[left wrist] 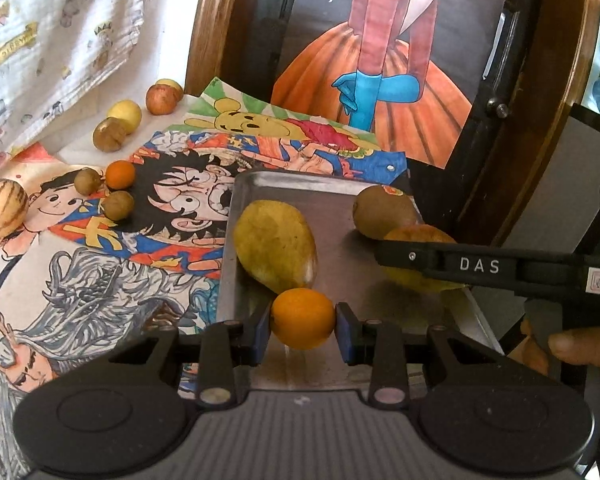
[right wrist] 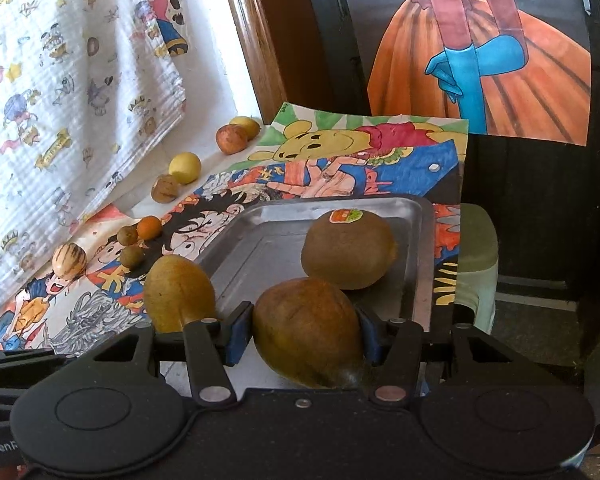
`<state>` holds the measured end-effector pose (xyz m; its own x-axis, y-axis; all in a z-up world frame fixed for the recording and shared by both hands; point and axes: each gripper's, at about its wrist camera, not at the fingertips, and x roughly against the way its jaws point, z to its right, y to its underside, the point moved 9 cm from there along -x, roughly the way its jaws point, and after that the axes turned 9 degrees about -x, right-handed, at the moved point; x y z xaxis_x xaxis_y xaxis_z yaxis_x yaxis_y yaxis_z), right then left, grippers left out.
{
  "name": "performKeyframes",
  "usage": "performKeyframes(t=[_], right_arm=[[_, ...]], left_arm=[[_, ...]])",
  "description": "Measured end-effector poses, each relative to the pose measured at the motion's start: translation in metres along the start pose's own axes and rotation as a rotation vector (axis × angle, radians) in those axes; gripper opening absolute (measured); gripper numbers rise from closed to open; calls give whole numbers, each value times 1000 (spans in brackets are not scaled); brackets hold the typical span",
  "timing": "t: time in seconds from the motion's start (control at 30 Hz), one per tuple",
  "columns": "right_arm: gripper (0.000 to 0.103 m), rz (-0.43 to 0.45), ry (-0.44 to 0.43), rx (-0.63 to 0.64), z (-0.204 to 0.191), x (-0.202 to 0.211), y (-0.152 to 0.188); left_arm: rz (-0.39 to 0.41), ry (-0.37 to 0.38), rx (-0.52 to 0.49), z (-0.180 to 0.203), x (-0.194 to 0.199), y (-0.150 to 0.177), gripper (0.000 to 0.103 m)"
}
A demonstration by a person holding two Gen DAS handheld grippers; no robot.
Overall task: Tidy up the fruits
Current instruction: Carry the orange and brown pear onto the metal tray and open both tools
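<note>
Left wrist view: my left gripper [left wrist: 303,318] pinches a small orange [left wrist: 302,317] over the tray's [left wrist: 292,184] near edge; bare metal lies open at 12 o'clock, a mango [left wrist: 275,245] at 11. My right gripper [right wrist: 305,330] clamps a brown fruit [right wrist: 306,330], long axis running 11 to 5, with a kiwi [right wrist: 348,250] at 1 o'clock.

A white cartoon-printed cloth [right wrist: 72,92] hung at the left, lit by daylight. Colourful cartoon drawings [left wrist: 112,240] covered the table. Behind stood a dark wooden-framed door [right wrist: 260,48] bearing a poster [right wrist: 500,72] of an orange skirt.
</note>
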<state>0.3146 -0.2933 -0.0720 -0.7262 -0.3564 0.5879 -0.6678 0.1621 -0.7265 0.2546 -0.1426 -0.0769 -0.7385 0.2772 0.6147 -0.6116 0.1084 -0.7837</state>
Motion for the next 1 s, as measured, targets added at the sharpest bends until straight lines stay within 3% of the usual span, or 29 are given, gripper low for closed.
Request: performKeyframes(t=[0.53, 0.7, 1.0], right_arm=[[60, 7, -2, -16, 1, 4, -2], [69, 24, -11, -19, 0, 16, -6], [80, 63, -14, -32, -3, 42, -10]], left_arm=[[-23, 10, 27, -4, -5, 10, 39], [-23, 30, 44, -4, -3, 10, 55], [8, 27, 38, -2, 19, 10, 71]])
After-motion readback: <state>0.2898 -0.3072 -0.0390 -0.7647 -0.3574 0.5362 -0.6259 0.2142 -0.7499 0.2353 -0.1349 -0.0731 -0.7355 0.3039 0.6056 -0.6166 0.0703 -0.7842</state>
